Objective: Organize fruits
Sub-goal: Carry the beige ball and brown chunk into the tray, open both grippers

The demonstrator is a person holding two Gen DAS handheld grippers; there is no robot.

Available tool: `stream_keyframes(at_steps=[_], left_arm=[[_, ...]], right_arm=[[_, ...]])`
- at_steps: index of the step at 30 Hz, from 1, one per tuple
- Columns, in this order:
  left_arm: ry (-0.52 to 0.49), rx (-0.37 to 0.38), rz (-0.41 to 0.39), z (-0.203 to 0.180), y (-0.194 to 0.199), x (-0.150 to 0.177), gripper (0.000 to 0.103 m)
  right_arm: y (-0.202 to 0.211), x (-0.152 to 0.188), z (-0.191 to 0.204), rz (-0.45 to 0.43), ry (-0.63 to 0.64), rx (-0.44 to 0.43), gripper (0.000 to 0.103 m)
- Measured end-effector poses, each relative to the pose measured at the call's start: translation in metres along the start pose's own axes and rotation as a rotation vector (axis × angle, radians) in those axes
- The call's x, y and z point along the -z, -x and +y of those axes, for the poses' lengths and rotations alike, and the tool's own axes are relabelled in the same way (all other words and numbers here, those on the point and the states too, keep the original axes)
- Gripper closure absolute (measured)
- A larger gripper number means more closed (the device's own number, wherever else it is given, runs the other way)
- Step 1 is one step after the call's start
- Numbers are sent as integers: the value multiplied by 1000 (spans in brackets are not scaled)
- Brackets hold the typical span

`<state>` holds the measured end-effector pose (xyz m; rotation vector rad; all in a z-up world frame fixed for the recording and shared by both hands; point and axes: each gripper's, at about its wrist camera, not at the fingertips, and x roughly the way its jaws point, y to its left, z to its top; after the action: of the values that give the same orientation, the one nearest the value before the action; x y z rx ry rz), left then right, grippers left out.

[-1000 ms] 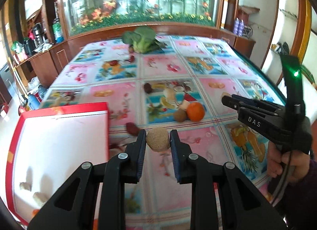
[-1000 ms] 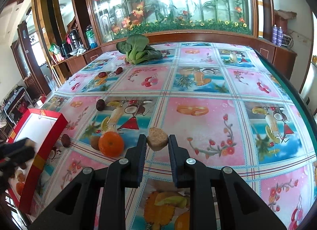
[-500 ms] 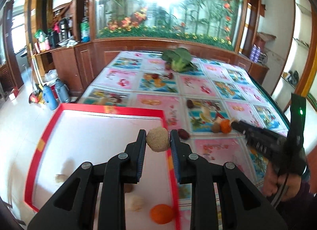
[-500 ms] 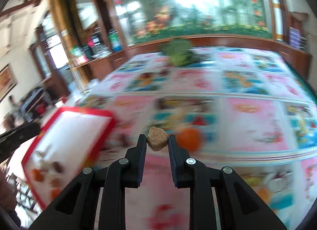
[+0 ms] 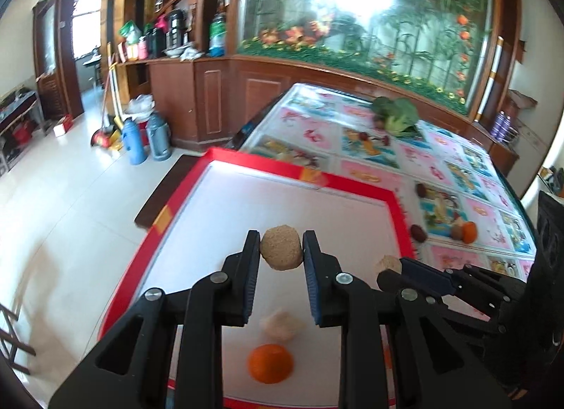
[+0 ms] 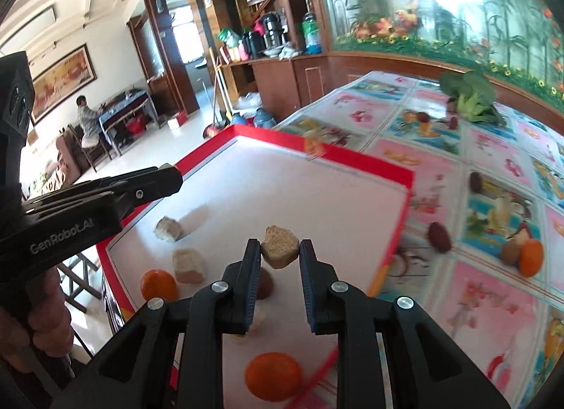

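My left gripper [image 5: 282,250] is shut on a round tan fruit [image 5: 282,248] and holds it above the white floor of the red-rimmed tray [image 5: 359,187]. My right gripper [image 6: 280,253] is shut on a brown lumpy fruit [image 6: 280,246], also above the tray [image 6: 352,158]. The right gripper shows in the left wrist view [image 5: 391,269], just right of the left one. In the tray lie oranges [image 6: 274,375] [image 6: 158,284], pale chunks [image 6: 188,264] [image 6: 168,229] and a dark fruit [image 6: 264,285]. On the table lie an orange [image 6: 531,256], a brown fruit [image 6: 511,253] and dark dates [image 6: 439,236].
The fruit-print tablecloth [image 6: 493,303] covers the table right of the tray. A green leafy vegetable [image 6: 470,97] lies at the far end. The tray hangs over the table's left edge, with floor and thermos flasks [image 5: 144,137] beyond. A person sits far left [image 6: 86,120].
Both grippers have swung left from the table's middle to over the red tray, each still holding its fruit. The right gripper now sits close beside the left.
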<state>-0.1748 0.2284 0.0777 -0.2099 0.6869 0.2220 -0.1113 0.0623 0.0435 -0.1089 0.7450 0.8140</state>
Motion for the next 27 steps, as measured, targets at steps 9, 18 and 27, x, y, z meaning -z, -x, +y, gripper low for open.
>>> stream_keyframes(at_steps=[9,18,27], left_arm=[[34,-53,53,29,-16,15,76],[15,-78,78,30,-24,24,77],[8,-85,81,27,-25,24,77]], right_arm=[[-9,7,17,28,17,-24,82],[-11,10,20,41,8,-57,82],[-10,11,20,38,-2,-66,82]])
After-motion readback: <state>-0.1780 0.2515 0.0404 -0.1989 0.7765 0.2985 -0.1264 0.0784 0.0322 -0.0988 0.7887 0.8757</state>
